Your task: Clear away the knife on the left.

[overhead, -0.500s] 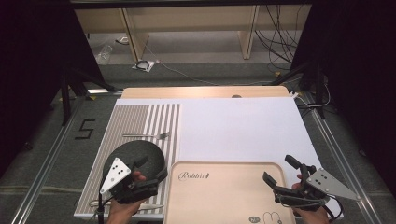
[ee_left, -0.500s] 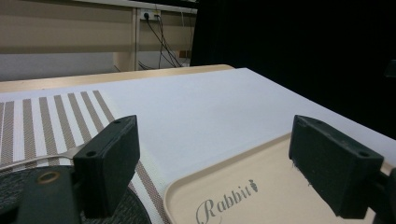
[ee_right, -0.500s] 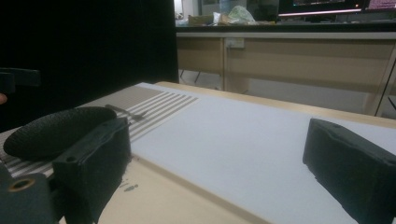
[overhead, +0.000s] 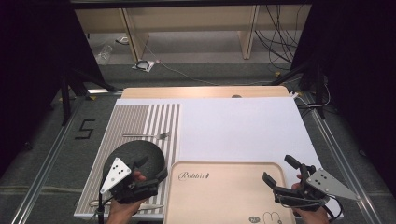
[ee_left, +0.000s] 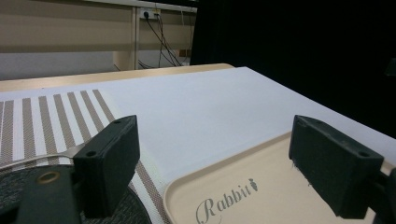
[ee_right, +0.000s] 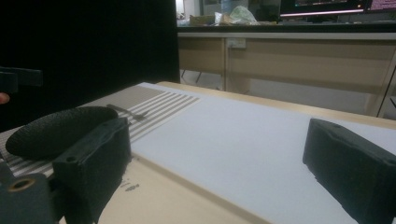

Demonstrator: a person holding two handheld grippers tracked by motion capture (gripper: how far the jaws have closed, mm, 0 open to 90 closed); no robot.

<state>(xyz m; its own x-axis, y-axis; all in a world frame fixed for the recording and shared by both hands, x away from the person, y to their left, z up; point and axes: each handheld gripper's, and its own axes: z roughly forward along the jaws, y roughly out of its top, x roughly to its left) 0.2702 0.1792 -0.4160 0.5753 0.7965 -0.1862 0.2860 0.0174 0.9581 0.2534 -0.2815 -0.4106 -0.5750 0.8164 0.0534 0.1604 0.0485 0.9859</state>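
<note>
change: nothing moved since half a second ago, both hands hover low, work not begun | left gripper (overhead: 150, 170): fingers apart, empty, over dark round plate (overhead: 135, 156) on striped placemat (overhead: 140, 119) | right gripper (overhead: 281, 175): fingers apart, empty, over beige "Rabbit" tray (overhead: 224, 196) | plate: matte, textured, flat, just left of tray; fork (overhead: 145, 136) beyond it

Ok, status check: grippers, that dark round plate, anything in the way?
Both grippers open, empty: left gripper, right gripper. Dark plate on striped mat, partly under left. Nothing blocking.
</note>
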